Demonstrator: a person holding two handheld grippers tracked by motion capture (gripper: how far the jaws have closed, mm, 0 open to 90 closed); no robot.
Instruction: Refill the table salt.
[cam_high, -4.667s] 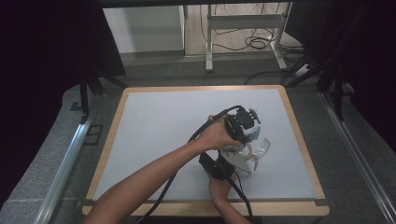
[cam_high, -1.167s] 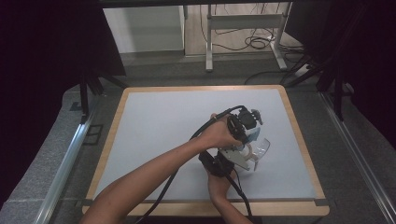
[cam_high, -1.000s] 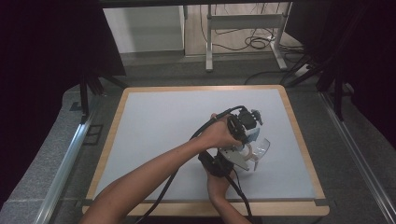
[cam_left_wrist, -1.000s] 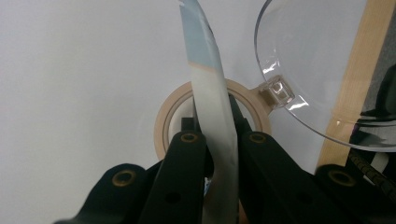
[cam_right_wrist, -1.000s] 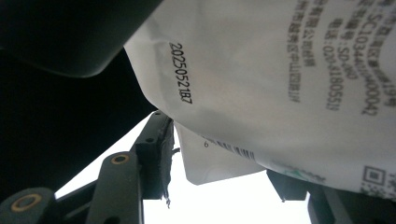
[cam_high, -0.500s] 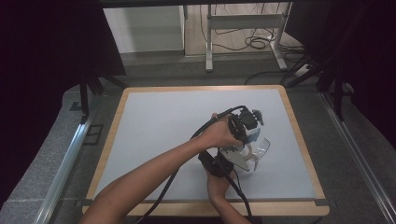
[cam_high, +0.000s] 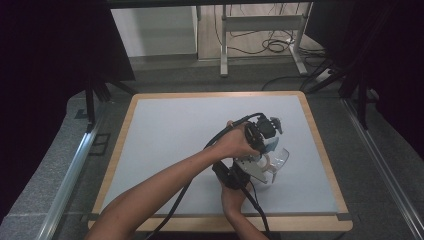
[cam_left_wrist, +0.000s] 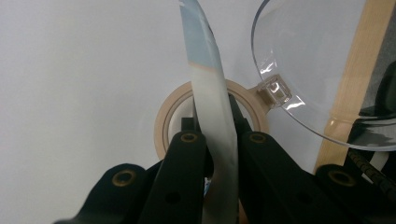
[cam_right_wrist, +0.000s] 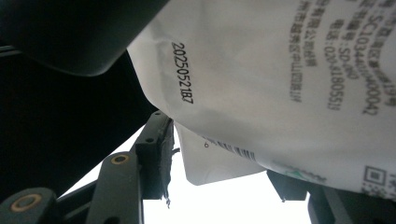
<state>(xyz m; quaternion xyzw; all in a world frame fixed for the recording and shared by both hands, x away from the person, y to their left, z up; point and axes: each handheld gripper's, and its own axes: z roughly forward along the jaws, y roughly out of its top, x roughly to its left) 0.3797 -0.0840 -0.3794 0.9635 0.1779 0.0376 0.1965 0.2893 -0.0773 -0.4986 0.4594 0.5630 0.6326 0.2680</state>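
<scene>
A white packet (cam_right_wrist: 280, 84) with black print and a pale blue end (cam_left_wrist: 210, 84) is held between both grippers. My left gripper (cam_left_wrist: 212, 121) is shut on its thin edge from above, over a beige tape roll (cam_left_wrist: 163, 126) lying flat on the board. My right gripper (cam_right_wrist: 222, 158) has the packet's lower corner between its jaws, which press on it from both sides. In the high view the left gripper (cam_high: 265, 131) is just beyond the right gripper (cam_high: 252, 170), with the packet (cam_high: 271, 145) between them. A clear plastic dish (cam_high: 282, 159) stands right beside them.
The work goes on at the right part of a grey board (cam_high: 175, 130) with a wooden rim (cam_high: 320, 145). The clear dish (cam_left_wrist: 299, 60) lies close to that rim. Black cables trail from both grippers toward the near edge. Dark curtains and a table frame stand beyond.
</scene>
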